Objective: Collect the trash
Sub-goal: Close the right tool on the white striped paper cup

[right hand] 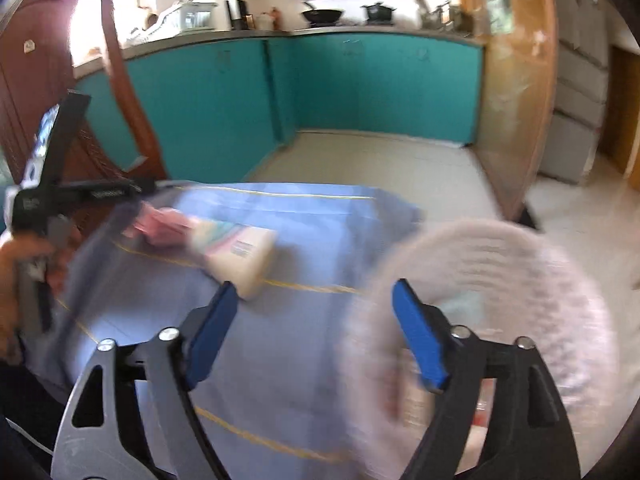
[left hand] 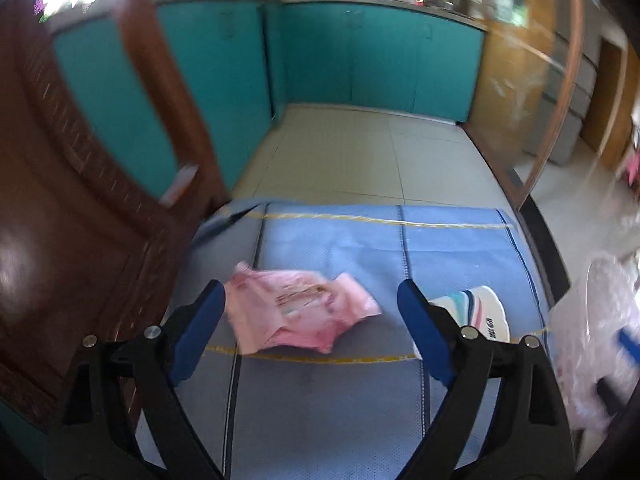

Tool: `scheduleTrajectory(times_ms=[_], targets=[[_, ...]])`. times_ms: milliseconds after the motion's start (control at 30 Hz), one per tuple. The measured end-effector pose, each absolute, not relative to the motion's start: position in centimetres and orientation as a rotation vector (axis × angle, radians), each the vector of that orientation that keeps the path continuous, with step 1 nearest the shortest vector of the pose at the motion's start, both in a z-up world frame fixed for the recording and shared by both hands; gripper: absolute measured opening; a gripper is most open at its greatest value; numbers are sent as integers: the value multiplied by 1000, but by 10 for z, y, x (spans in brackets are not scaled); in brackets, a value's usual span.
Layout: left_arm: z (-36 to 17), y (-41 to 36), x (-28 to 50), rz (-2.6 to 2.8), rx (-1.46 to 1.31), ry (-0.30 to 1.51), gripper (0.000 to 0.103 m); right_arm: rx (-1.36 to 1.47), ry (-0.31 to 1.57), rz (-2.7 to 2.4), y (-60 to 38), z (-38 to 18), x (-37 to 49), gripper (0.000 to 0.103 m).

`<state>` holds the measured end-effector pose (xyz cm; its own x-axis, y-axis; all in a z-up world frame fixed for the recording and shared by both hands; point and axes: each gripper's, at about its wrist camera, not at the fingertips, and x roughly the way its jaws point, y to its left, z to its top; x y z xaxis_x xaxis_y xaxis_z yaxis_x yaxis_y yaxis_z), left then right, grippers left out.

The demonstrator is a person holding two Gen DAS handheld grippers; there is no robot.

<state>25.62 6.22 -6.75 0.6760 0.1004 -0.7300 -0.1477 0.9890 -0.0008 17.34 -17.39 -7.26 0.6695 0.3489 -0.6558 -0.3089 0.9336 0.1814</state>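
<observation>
Trash: pink wrapper (left hand: pixel 304 312) lies on surface (left hand: pixel 440 240); our tongs (left hand: pixel 310 334) gape empty; blurry rush risks missing it.

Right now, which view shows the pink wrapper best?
The left wrist view: the pink wrapper lies crumpled, fairly sharp and unobstructed on the blue cloth. The right wrist view shows it only as a small motion-blurred patch far left.

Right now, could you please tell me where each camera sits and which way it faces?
Left wrist: on the left gripper, angled down at a crumpled pink plastic wrapper on the blue cloth-covered table; both open fingers show.
Right wrist: on the right gripper, facing a blurred translucent plastic bag; a hand shows at left.
Shared: table, wrapper, teal cabinets.
</observation>
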Motion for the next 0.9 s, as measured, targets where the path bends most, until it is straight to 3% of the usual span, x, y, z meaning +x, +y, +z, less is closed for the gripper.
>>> scheduleTrajectory(times_ms=[167,433,633,733,900], targets=[[-73,69,255,133,-60,821,90,56,871,383,-119,-100,224,83],[-74,84,257,149,-81,816,92,176,930,358,-91,-119,254,98],[-83,86,267,150,-69,827,92,137,966,302,-72,-132,265,98],[-88,82,272,134,-63,845,93,108,966,329,-69,-133,263,87],[-108,68,283,103,-29,903,96,-1,919,368,-68,-122,241,86]])
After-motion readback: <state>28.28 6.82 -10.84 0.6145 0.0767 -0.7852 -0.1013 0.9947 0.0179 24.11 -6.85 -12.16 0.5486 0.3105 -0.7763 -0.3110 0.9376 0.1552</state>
